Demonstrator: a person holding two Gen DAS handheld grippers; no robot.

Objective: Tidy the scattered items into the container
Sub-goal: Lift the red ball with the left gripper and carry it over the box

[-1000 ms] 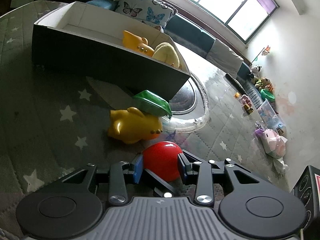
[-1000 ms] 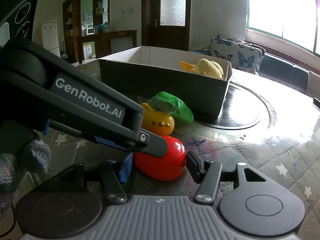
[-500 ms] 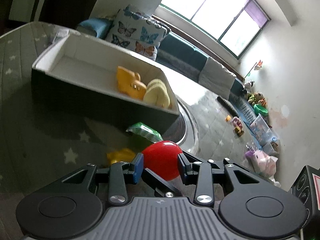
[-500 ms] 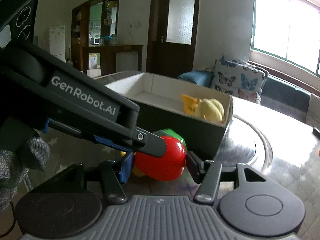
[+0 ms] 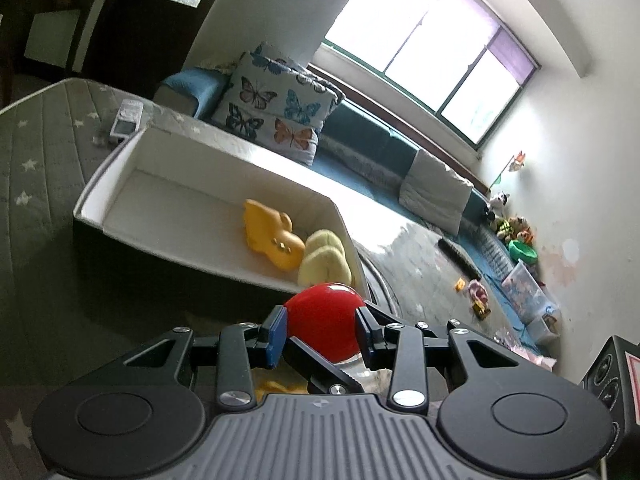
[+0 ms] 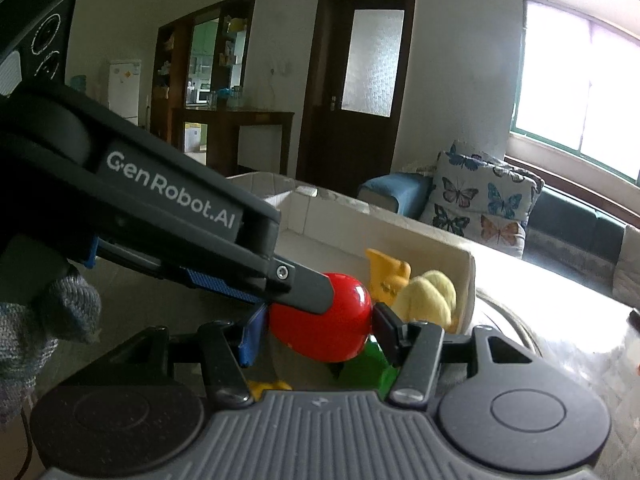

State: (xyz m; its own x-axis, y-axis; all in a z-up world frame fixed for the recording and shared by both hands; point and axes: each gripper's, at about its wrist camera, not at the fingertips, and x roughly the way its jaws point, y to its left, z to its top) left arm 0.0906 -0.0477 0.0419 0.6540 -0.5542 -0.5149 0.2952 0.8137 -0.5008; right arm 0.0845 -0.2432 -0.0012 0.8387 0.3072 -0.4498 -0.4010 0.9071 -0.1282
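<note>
A red round toy [image 5: 323, 320] sits between the fingers of my left gripper [image 5: 320, 330], lifted above the table near the box's near right corner. The same red toy [image 6: 320, 322] also sits between the fingers of my right gripper [image 6: 316, 334], with the left gripper's finger [image 6: 304, 286] lying across it. The box [image 5: 172, 196] is white inside and dark outside; it holds an orange toy [image 5: 272, 236] and a pale yellow toy [image 5: 324, 258]. A green toy [image 6: 368, 368] and a yellow toy [image 6: 266, 386] lie below, mostly hidden.
The box stands on a grey star-patterned table [image 5: 36, 168] with a round glass turntable [image 6: 532, 332] to its right. A small white packet [image 5: 126, 120] lies behind the box. A sofa with a butterfly cushion [image 5: 276, 112] and floor toys [image 5: 516, 236] are beyond.
Both grippers have risen together with the red toy, from table level up to above the box's rim. The green and yellow toys stayed on the table and dropped out of view.
</note>
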